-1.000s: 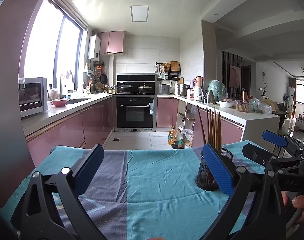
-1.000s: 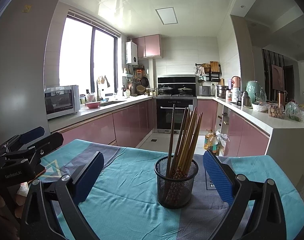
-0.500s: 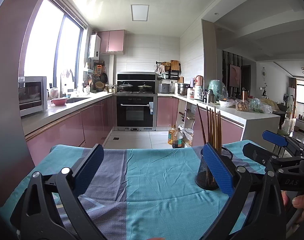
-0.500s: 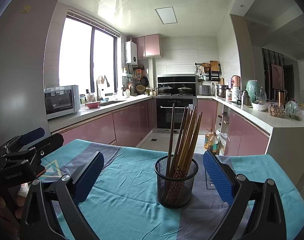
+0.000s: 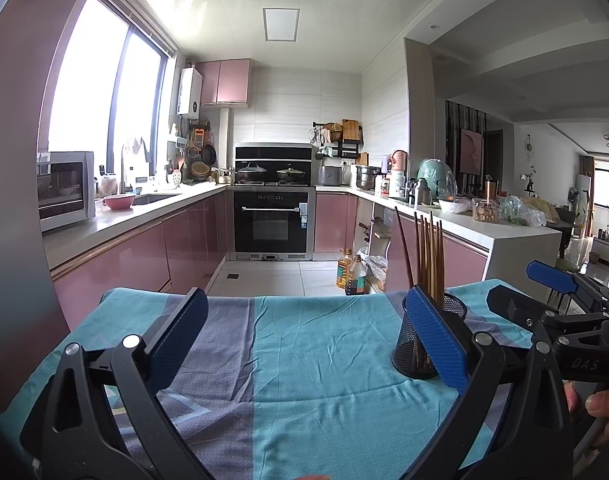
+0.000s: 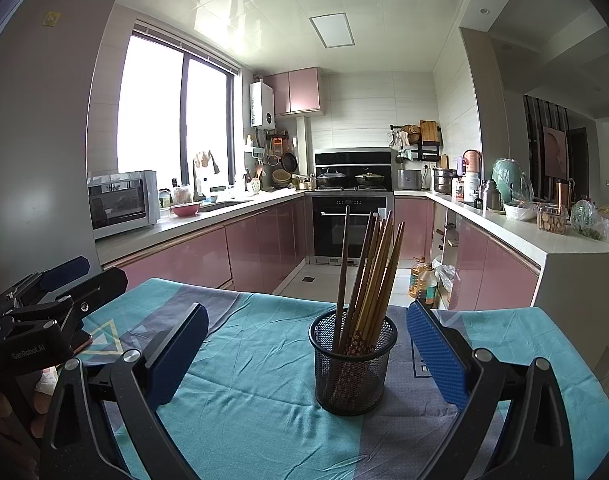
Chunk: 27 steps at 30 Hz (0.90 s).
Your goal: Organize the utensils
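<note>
The worktop [image 6: 264,420], under a blue cloth, fills the lower half of both views. The black mesh cup [image 6: 352,364] stands low in the middle of the right view, with all the chopsticks [image 6: 368,272] upright inside. The right gripper [image 6: 304,354] and the left gripper [image 5: 304,340] are both wide open and hold nothing. No loose chopsticks show, so the tidying looks done, or they could be about to come out.

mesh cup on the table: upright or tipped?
Upright. The mesh cup stands on its base on the tablecloth, rim level, with the chopsticks leaning inside it. Nothing touches it.
</note>
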Tool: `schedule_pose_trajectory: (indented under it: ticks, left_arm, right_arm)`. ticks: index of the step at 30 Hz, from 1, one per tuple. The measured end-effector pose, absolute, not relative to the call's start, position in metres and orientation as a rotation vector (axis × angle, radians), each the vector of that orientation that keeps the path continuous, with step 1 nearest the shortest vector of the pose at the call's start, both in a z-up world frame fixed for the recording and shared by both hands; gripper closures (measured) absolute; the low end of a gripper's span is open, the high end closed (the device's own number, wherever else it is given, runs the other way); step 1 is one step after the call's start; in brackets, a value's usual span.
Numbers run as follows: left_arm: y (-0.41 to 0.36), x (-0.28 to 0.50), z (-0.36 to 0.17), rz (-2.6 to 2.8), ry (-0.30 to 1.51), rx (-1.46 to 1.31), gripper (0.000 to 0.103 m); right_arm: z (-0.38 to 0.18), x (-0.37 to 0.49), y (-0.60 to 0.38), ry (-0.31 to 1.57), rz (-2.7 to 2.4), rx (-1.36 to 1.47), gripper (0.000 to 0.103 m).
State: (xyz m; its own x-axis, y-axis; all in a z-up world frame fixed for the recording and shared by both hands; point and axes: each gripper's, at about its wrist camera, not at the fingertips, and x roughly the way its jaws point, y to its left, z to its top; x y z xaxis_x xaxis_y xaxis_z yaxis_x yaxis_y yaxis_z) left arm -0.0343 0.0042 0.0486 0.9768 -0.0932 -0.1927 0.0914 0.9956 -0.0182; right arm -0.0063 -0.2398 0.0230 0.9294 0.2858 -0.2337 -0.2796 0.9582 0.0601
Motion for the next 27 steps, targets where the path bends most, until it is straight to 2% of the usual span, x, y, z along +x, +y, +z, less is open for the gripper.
schedule_pose_trajectory:
  ticks: [27]
  left_arm:
    - [0.004, -0.0355, 0.0455, -0.094, 0.2, -0.009, 0.006]
  right_arm:
    - [0.0222, -0.0071, -0.239, 0.247, 0.292, 0.032, 0.007]
